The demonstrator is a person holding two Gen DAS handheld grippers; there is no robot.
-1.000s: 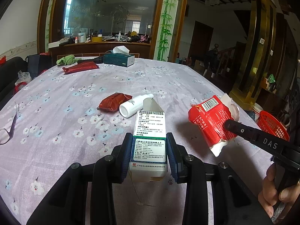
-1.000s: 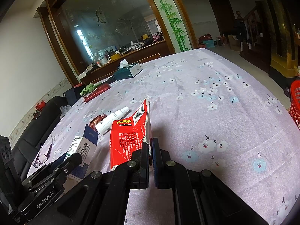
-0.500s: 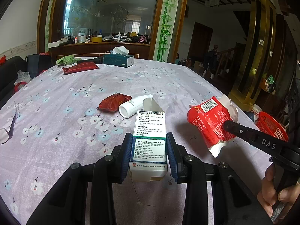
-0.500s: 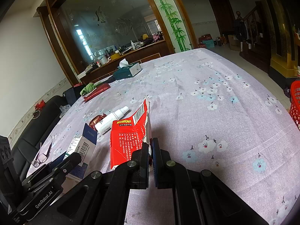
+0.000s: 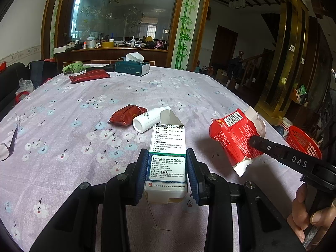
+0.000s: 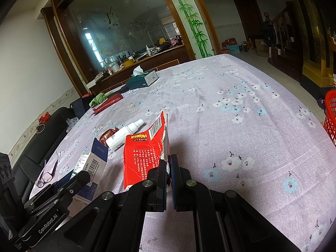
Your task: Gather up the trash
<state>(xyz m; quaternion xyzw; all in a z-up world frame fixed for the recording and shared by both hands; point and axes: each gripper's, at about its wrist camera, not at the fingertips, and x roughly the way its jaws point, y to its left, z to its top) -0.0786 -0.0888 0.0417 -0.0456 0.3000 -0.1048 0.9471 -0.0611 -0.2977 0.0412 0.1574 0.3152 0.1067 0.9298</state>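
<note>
The left gripper (image 5: 166,174) has its blue-padded jaws closed against the two sides of a white and green medicine box (image 5: 168,153), held lengthwise between them with its open top flap pointing away over the table. The right gripper (image 6: 168,168) is pinched almost fully together on the torn edge of a red carton (image 6: 145,151), a flattened, ripped package with a barcode near its top and white inner card showing along the tear; in the left wrist view the same carton (image 5: 235,138) hangs off the tip of the right gripper's black fingers, lifted above the table and to the right of the medicine box. A hand (image 5: 308,218) grips the right tool's handle at the lower right. Both items are held over a round table (image 5: 63,105) covered in a pale lilac cloth with small flower prints. On the cloth beyond the box lie a white plastic bottle (image 5: 150,119) on its side and, touching it on the left, a crumpled dark red wrapper (image 5: 126,115). At the far edge sit a teal tissue box (image 5: 132,67), another red packet (image 5: 89,76) and a green cloth (image 5: 73,67). Eyeglasses (image 5: 9,145) rest at the left rim. A red plastic basket (image 5: 302,140) stands off the table to the right, lower than the tabletop.
</note>
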